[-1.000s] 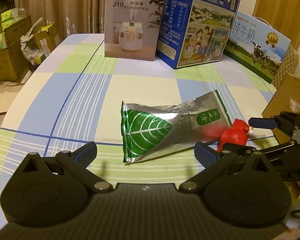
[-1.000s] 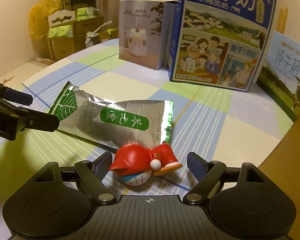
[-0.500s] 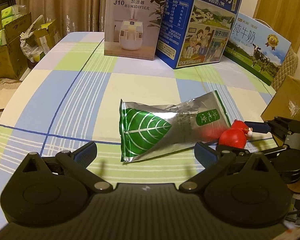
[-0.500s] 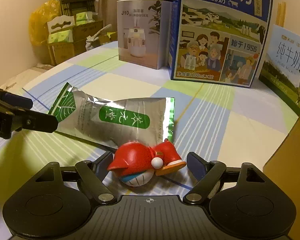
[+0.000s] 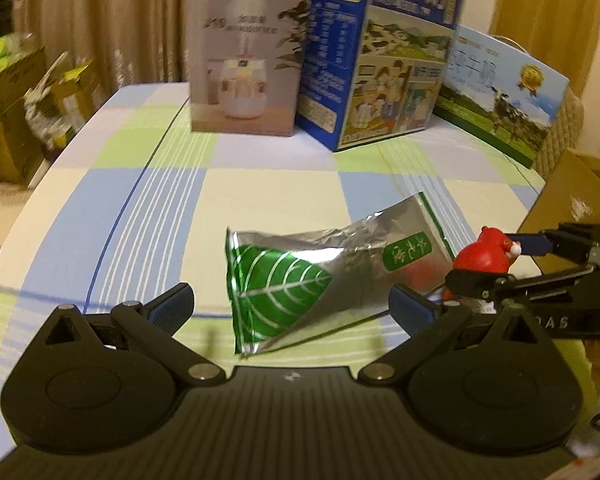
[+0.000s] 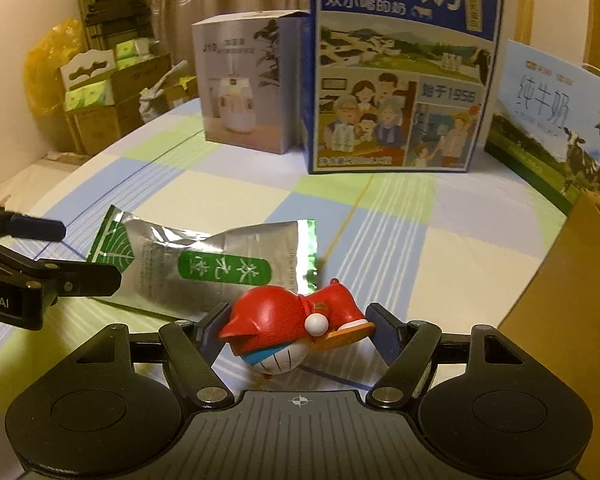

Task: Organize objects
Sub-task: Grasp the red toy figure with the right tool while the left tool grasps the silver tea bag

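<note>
A silver and green tea pouch (image 5: 324,272) lies on the checked tablecloth, also in the right wrist view (image 6: 208,264). My left gripper (image 5: 290,306) is open, its fingers either side of the pouch's near end, apart from it. A red cartoon figurine (image 6: 292,326) lies on its side between the fingers of my right gripper (image 6: 298,330), which are closed against it. In the left wrist view the figurine (image 5: 484,254) sits between the right gripper's fingers (image 5: 472,280), raised a little above the cloth.
A humidifier box (image 5: 244,60), a tall blue milk carton box (image 5: 380,52) and a flat milk box (image 5: 500,92) stand at the table's back. A brown cardboard box (image 6: 572,308) is at the right edge. Cartons (image 6: 100,96) are stacked on the floor to the left.
My right gripper has narrowed onto the red figurine and lifted it slightly. My left gripper has edged forward toward the pouch, still open.
</note>
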Demonstrator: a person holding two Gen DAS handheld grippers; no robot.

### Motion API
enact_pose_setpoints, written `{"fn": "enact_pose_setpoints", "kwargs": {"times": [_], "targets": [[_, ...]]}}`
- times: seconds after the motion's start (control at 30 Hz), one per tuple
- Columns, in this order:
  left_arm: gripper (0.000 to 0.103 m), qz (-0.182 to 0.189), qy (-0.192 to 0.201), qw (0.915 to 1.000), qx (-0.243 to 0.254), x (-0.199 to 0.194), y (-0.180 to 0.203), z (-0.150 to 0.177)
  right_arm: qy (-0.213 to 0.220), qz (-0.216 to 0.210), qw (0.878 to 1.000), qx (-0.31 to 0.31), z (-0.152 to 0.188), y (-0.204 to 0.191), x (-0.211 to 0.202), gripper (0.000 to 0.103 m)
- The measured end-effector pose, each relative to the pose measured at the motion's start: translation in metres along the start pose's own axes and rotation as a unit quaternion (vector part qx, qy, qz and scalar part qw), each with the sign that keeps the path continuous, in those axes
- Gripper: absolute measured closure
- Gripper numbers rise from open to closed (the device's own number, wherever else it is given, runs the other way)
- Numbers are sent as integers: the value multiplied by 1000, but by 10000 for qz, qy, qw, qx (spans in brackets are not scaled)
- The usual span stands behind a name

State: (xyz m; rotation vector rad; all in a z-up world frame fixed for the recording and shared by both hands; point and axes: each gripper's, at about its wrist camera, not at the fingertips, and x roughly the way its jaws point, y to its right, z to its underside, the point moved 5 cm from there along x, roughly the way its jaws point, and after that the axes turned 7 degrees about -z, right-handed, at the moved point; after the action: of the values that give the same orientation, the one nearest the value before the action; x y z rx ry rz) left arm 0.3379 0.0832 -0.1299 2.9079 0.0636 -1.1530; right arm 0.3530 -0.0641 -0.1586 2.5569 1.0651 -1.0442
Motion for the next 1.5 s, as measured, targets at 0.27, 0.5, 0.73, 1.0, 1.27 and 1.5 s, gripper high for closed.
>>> {"fn": "enact_pose_setpoints", "kwargs": {"times": [0.27, 0.5, 0.73, 1.0, 1.27, 1.5], "targets": [[1, 365, 27, 9907, 1312, 13, 14, -25, -111, 95, 9994, 317, 1, 14, -5, 33], [1, 684, -454, 9670, 2413, 47, 37, -35, -239, 177, 9985, 467, 5, 21, -4, 33], [2, 1104, -1094, 9451, 2873, 80, 55, -42, -306, 166, 9983, 468, 7, 23, -1, 33], [18, 1550, -1649, 9323, 2823, 96, 66, -47, -349, 188, 9979, 518, 9, 26, 1, 33], [45, 1503, -2014, 9396, 2323, 76, 60, -31, -302, 115, 9979, 566, 6, 25, -4, 33], [50, 1408, -2190, 9514, 1646, 38, 54, 0, -260, 77, 9976, 631, 2, 22, -11, 33]]}}
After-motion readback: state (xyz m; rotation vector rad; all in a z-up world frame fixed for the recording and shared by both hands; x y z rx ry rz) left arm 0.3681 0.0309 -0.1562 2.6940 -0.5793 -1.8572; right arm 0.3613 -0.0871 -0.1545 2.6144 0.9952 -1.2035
